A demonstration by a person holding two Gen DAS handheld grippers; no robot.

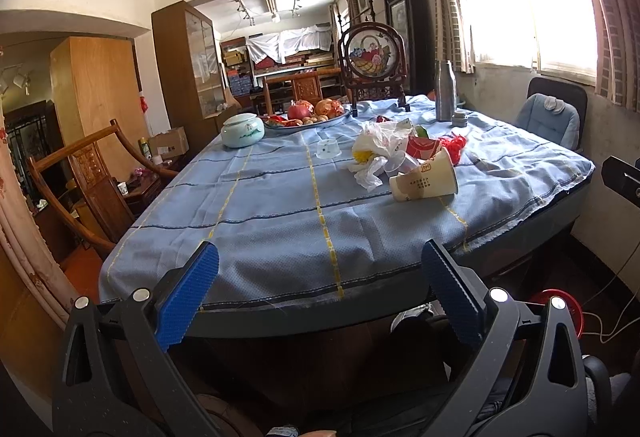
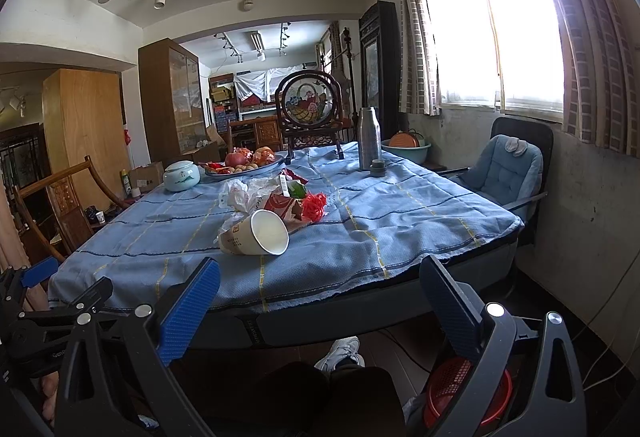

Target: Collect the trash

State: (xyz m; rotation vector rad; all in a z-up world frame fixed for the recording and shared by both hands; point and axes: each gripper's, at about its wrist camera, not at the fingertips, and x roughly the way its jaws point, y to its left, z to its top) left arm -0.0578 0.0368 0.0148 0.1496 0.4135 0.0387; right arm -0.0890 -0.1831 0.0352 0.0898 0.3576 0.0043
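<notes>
Left gripper [image 1: 320, 289] jaws wide apart, nothing between them, held just off the near edge of the table [image 1: 256, 277]. Right gripper [image 2: 320, 301] same: jaws apart, empty, also off the near edge and well short of the trash.

Trash is one heap mid-table on the blue tablecloth [image 2: 360, 249]. Nearest piece is a paper cup [image 2: 256, 233] on its side, mouth facing the right wrist camera; in the left view it lies at the heap's near right [image 1: 424, 183]. Behind it and touching: crumpled white plastic bag [image 1: 380, 143], red carton [image 2: 280, 205], red crinkled scrap [image 2: 314, 207], something green [image 2: 298, 191]. A small clear plastic cup [image 1: 328, 149] sits upside down just left of the heap, apart from it.

Further back: pale green lidded jar [image 1: 243, 131], fruit tray [image 1: 308, 117], steel flask [image 2: 369, 139] with a small grey cap [image 2: 377, 168] just beside it, framed embroidery screen [image 2: 308, 103] at the far edge.

Red basket [image 2: 460, 385] on the floor below the table's near right corner, partly hidden by the right gripper's finger. Blue cushioned chair [image 2: 504, 169] right of the table, under the window.
</notes>
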